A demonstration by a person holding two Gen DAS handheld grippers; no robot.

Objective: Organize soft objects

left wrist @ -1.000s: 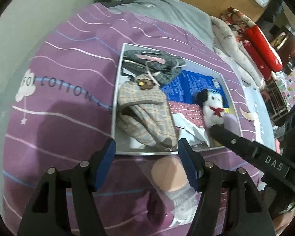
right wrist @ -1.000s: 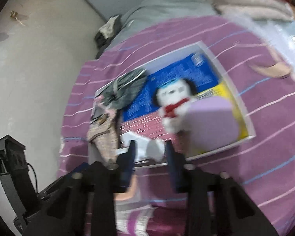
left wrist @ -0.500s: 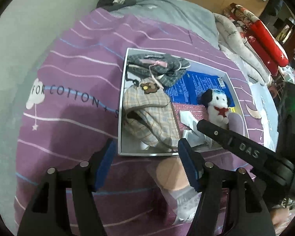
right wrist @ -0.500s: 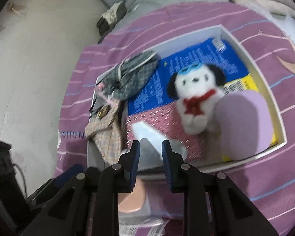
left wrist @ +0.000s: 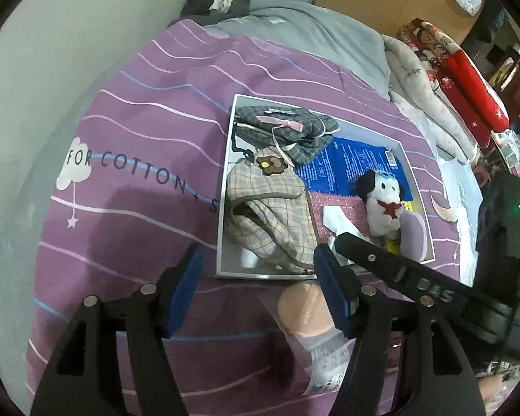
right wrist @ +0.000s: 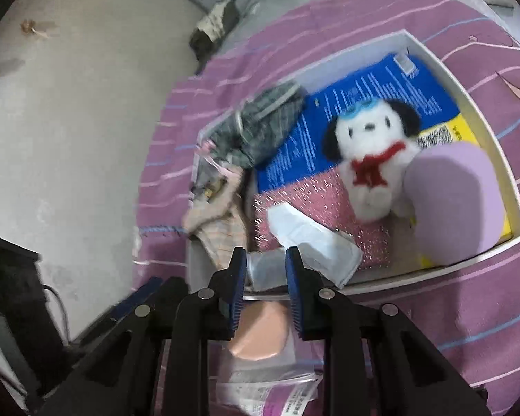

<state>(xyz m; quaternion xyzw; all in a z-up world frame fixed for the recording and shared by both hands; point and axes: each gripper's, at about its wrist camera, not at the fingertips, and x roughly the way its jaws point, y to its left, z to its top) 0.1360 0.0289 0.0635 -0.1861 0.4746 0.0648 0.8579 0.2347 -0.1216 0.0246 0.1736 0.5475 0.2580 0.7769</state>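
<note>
So the right hand-held gripper (right wrist: 265, 277) has dropped in closer over the last second — the white box (right wrist: 482, 79) on the purple bed cover (left wrist: 149, 128) fills way more of its view than it did, and its tips now sit right at the box's near edge, over the white paper wrapper (right wrist: 312, 235) lying inside. Its jaws are narrowed to a small gap with nothing pinched in them that I can see. The left hand-held gripper (left wrist: 256, 277) hasn't really budged — spread wide, empty, parked just outside the box's near wall. The plush dog (right wrist: 371, 152) sits inside the box toward its right end, leaning on the lilac sponge (right wrist: 454, 201), with the plaid hats (left wrist: 270, 215) at the left end. Just outside the near wall lies a peach puff in its clear bag (left wrist: 305, 315), not yet in the box. My guess is that bag is next, or the wrapper gets tidied first.
</note>
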